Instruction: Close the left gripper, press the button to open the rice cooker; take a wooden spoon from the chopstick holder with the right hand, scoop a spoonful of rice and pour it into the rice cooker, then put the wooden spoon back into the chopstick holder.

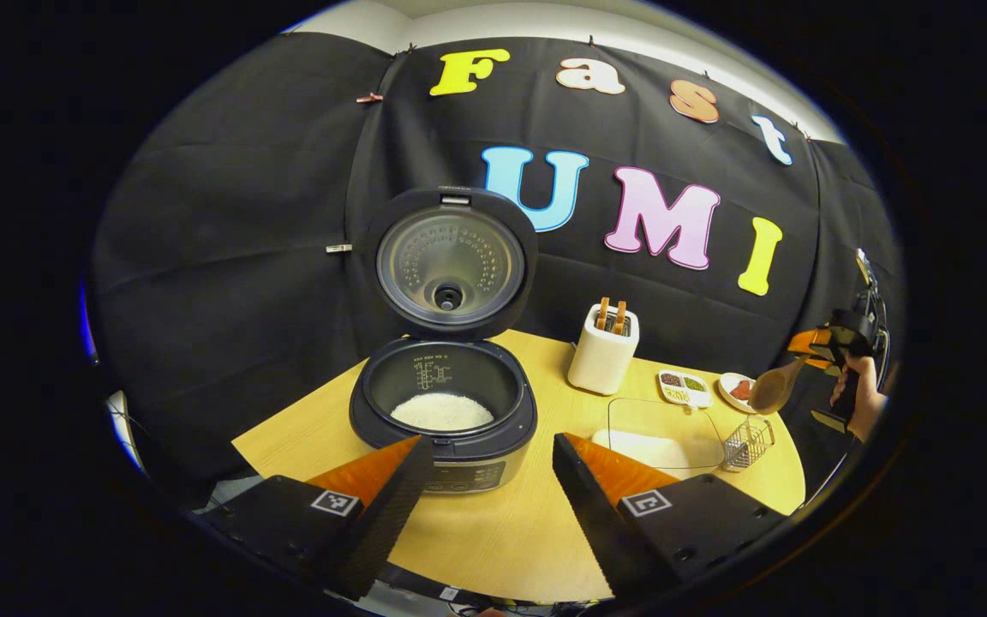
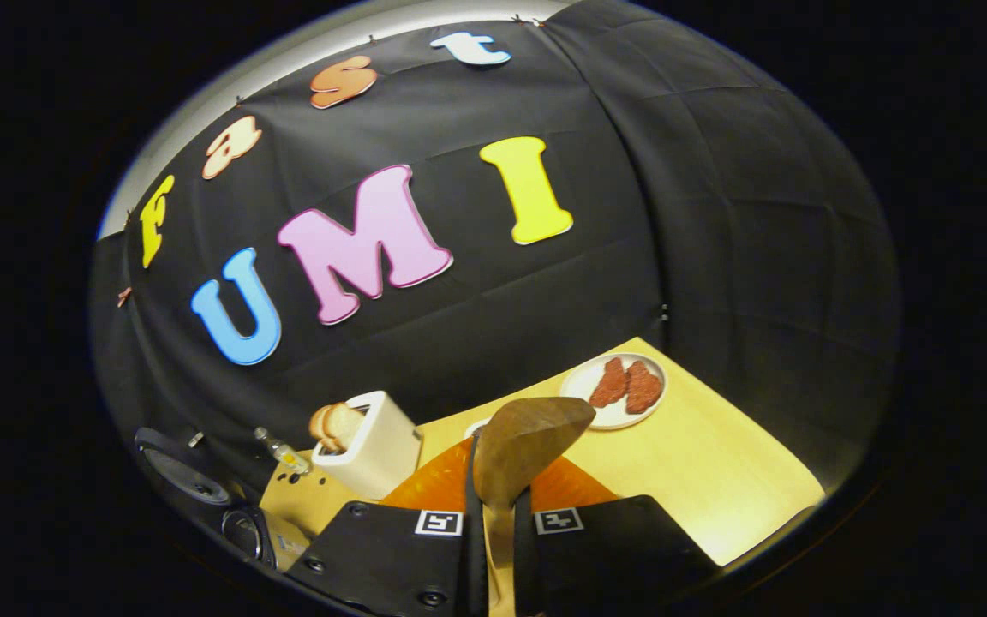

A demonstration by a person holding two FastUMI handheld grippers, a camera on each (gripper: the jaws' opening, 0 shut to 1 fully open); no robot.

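One wooden spoon (image 2: 528, 441), perhaps two toast slices (image 1: 611, 316) in toaster (image 1: 602, 351).

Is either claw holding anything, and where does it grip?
The right claw pinches the wooden spoon by its handle; the left claw holds nothing.

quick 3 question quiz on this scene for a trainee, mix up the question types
1. True or false: the rice cooker has its lid shut.
2. What do the right tongs hold?
   A. a slice of toast
   B. the wooden spoon
   C. nothing
3. Fill in: the left tongs are ____, with nothing between the fingers.

Key
1. False: the lid stands up and white rice shows in the pot.
2. B: both fingers press on the handle.
3. open
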